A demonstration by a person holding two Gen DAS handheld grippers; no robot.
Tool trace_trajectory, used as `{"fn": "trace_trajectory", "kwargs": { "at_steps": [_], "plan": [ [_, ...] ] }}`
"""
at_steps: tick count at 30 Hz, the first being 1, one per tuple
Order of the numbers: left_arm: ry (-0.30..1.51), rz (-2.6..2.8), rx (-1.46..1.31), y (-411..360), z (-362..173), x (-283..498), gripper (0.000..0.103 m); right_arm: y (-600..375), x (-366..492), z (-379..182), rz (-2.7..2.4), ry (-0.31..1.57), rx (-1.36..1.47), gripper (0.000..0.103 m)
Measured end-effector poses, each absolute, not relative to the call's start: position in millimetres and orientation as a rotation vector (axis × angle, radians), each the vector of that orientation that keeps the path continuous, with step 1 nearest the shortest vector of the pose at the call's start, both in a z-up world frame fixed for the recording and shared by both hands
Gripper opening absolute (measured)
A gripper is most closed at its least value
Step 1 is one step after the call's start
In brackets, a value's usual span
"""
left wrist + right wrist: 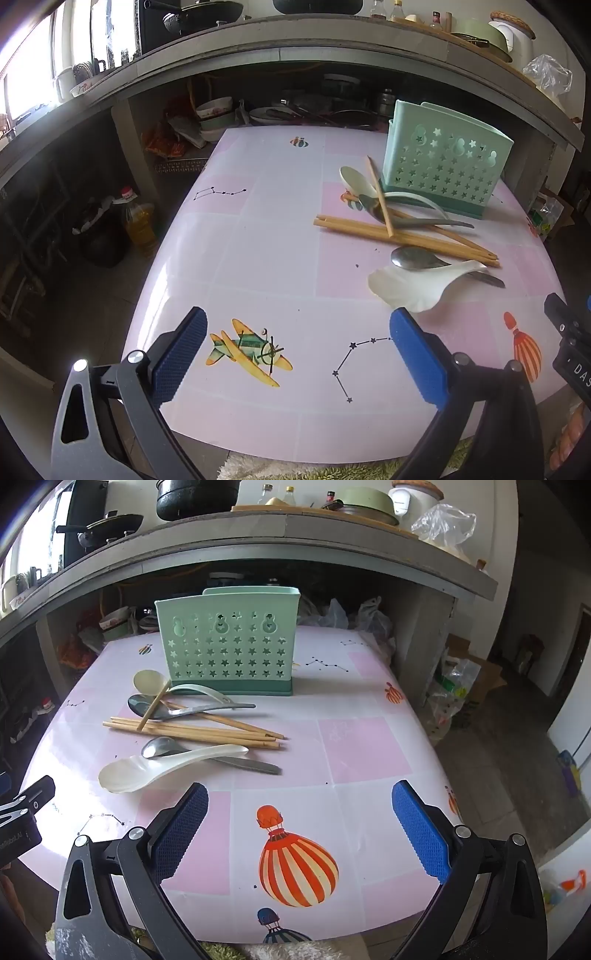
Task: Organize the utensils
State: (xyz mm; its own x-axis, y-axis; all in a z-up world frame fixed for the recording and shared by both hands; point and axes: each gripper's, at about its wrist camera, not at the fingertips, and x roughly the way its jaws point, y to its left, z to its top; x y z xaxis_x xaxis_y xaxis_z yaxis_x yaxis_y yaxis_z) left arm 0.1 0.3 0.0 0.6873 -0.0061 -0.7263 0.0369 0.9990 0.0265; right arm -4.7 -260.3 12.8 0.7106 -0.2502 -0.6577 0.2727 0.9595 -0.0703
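Observation:
A mint green utensil holder (445, 162) (229, 646) with star holes stands upright at the back of the pink table. In front of it lies a pile: several wooden chopsticks (399, 234) (192, 731), a big white ladle spoon (410, 286) (147, 770), two metal spoons (417, 256) (162, 746) and a small white spoon (352, 179) (149, 681). My left gripper (297, 321) is open and empty above the table's near edge, left of the pile. My right gripper (299, 797) is open and empty, right of and nearer than the pile.
The table (258, 258) (369, 746) ends close on the left, with an oil bottle (138, 225) on the floor below. A concrete counter (258, 535) with pots overhangs the back. Bags and a box (461, 686) stand at the right.

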Motion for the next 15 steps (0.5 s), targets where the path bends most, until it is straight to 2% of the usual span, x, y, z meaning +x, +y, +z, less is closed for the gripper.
{"fn": "trace_trajectory", "kwargs": {
  "at_steps": [15],
  "plan": [
    [0.820,-0.021,0.035,-1.6,-2.3,0.2,0.097,-261.0,-6.1,13.7,-0.289,0.724,0.029,0.095]
  ]
}}
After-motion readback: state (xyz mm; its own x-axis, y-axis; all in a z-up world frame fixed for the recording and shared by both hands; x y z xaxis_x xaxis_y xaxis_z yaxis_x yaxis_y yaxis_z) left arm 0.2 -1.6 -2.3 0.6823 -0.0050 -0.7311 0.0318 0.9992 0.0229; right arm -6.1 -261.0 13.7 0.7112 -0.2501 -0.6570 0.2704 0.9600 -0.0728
